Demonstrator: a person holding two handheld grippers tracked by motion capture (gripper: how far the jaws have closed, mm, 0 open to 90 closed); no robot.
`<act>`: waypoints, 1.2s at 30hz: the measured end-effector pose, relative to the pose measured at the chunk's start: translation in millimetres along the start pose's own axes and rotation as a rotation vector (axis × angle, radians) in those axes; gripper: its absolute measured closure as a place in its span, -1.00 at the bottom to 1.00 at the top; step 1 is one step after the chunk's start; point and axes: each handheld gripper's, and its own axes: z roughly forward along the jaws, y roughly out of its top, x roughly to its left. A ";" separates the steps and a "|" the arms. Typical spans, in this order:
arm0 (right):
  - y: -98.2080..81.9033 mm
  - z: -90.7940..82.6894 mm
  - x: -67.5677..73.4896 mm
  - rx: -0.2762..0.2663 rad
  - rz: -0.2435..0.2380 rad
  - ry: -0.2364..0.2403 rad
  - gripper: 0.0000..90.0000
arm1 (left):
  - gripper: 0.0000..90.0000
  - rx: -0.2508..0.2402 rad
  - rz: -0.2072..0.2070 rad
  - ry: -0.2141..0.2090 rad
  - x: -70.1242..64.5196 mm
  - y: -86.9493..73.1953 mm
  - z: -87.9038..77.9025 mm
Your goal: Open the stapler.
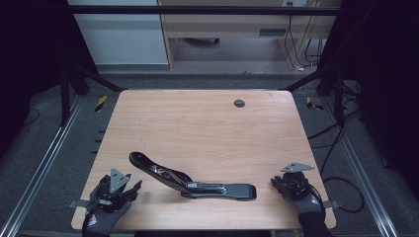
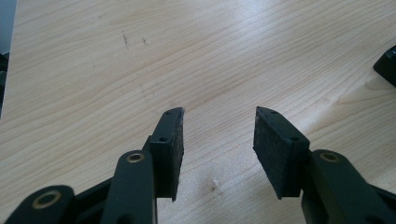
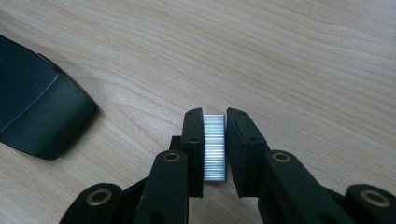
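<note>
Lab-style recording bay, pale wooden table (image 1: 207, 128) with a round cable port (image 1: 239, 103), black metal frame (image 1: 197, 10) overhead, rails (image 1: 44, 163) along the grey floor, hazard-striped tape (image 1: 101, 102), loose cables (image 1: 341, 143), plain wooden desk (image 1: 222, 29) behind.

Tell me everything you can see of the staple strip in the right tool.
The staple strip is a short silvery metal block of fine, ridged staples, shiny and intact as far as it shows. It stands clamped between the right tool's black pads, held above the wooden table, apart from the open black stapler lying to its left.
</note>
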 end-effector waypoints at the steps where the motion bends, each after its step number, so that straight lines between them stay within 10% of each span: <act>1: 0.0 0.0 0.0 -0.001 0.002 0.001 0.70 | 0.16 0.001 0.000 -0.001 0.1 0.0 0.0; 18: 12.5 -16.3 1.8 -0.051 0.013 -0.062 0.52 | 0.15 0.005 0.004 -0.005 0.0 0.2 0.5; 36: 21.7 -13.7 4.3 0.087 0.021 -0.089 0.46 | 0.14 0.013 0.009 -0.004 0.6 0.3 2.4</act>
